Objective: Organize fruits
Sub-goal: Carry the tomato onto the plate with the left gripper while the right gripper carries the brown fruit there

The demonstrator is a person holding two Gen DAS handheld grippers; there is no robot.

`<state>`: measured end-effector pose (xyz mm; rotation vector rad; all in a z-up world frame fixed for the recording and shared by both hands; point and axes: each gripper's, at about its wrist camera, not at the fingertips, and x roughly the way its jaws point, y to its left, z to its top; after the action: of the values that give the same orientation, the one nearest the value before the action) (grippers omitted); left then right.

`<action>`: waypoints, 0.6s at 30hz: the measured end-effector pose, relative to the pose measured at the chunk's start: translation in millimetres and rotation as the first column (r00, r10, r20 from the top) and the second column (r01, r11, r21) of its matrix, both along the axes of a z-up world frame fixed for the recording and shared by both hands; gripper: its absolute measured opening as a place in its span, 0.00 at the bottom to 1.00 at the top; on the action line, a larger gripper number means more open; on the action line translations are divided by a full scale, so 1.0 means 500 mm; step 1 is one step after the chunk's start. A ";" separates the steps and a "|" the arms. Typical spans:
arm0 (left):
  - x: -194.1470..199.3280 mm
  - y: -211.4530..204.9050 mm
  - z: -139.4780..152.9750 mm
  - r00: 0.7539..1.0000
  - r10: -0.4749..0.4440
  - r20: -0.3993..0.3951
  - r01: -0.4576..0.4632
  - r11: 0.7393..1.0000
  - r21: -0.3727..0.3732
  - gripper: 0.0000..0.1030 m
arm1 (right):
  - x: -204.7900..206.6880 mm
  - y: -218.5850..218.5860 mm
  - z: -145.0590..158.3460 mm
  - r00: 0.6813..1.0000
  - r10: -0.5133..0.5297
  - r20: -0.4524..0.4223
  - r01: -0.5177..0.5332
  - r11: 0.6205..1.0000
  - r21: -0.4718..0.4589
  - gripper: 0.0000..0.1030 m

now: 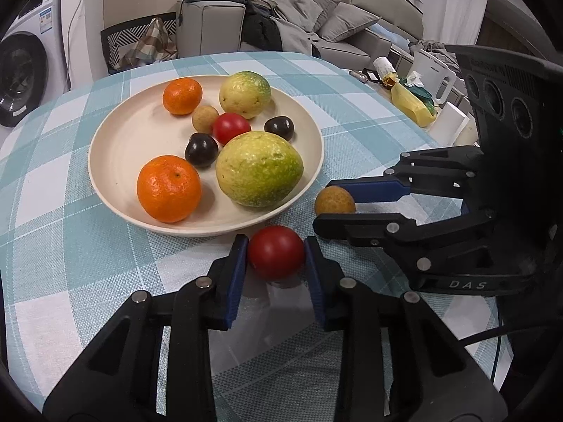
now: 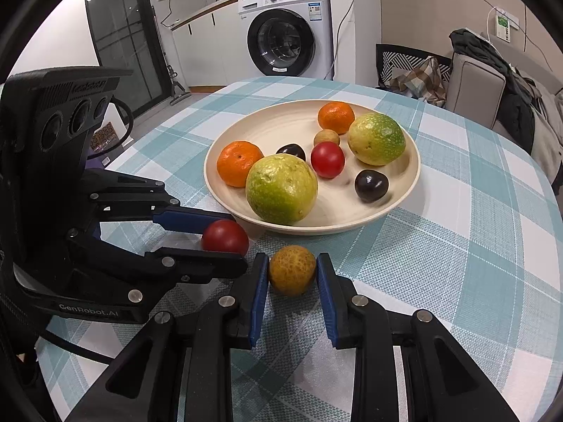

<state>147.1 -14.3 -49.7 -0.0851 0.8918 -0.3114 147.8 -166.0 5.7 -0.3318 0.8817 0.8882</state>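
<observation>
A round counter (image 1: 52, 246) covered in a teal and white checked cloth carries a wide cream plate (image 1: 116, 147), and that plate already holds two large green-yellow fruits (image 1: 258, 168), two oranges (image 1: 169, 188), a red tomato-like fruit (image 1: 231, 127), two dark plums (image 1: 201, 149) and a small tan fruit (image 1: 204, 118). Two fruits sit outside the plate on the cloth, just beside its near rim and close to each other. The left gripper (image 1: 276, 251) has its jaws clenched around a red round fruit (image 1: 276, 251), blue pads touching both sides. The right gripper (image 2: 292, 270) has its jaws on either side of a small brownish-yellow fruit (image 2: 292, 270), pads touching or very nearly so, so it appears to be grasping it; whether either fruit is lifted off the cloth cannot be told. The biggest risk is likely collision: the two grippers work side by side, and moving both toward the plate at once could knock one into the other. Next, the plate rim stands close ahead, so a low carry could clip it and shift the whole plate. The near large green-yellow fruit crowds the front edge, leaving little landing room there, and a nudge could set it rolling. Smallest, both held fruits are smooth and round and pinched only near the jaw tips, so either may well slip out and roll across the cloth.
</observation>
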 end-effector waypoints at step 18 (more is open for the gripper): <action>-0.019 0.005 0.016 0.999 -0.002 0.052 0.003 1.000 -0.020 0.28 | -0.006 -0.003 0.016 1.000 0.010 0.022 -0.011 0.998 0.057 0.28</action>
<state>137.7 -11.9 -41.5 -0.0944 0.8370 -0.3235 144.9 -167.5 13.7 -0.2967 0.8339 0.9160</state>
